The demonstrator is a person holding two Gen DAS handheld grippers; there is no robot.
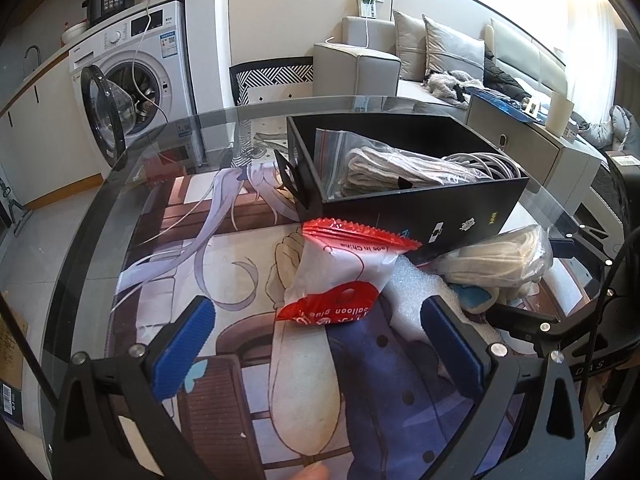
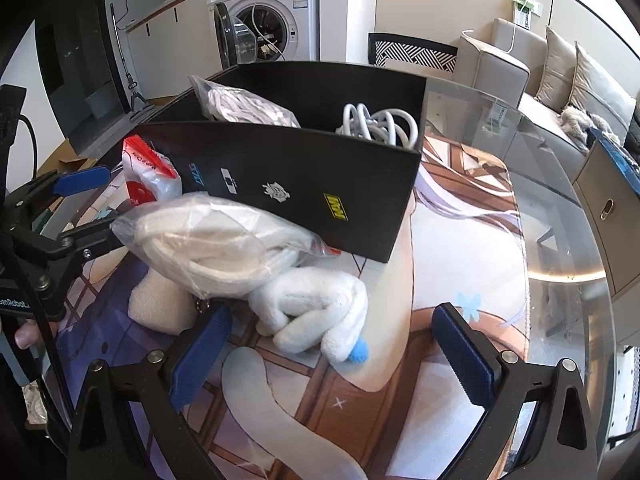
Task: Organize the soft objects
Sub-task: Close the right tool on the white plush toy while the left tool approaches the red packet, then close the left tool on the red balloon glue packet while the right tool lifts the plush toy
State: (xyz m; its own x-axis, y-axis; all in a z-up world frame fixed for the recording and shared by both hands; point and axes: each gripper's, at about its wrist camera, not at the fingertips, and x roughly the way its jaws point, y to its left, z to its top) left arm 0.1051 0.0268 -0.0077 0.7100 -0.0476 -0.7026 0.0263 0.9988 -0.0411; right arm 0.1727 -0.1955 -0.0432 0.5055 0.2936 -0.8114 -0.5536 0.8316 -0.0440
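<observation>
Left gripper (image 1: 316, 328) fingers spread wide before red-and-white packet (image 1: 340, 276); right gripper (image 2: 332, 340) likewise spread near white plush toy (image 2: 316, 308), beside black box (image 2: 280, 168).

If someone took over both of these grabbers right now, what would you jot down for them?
Left gripper: open, empty, pointed at the red-and-white packet lying on the mat.
Right gripper: open, empty, just short of the white plush.
Black box: already holds a zip bag of grey cloth and a coiled white cable.
Still outside, in front of the box: the packet, the plush, a clear bag of white cloth resting partly on the plush, and a piece of white foam.
Left to do: move those four into the box, one at a time.
</observation>
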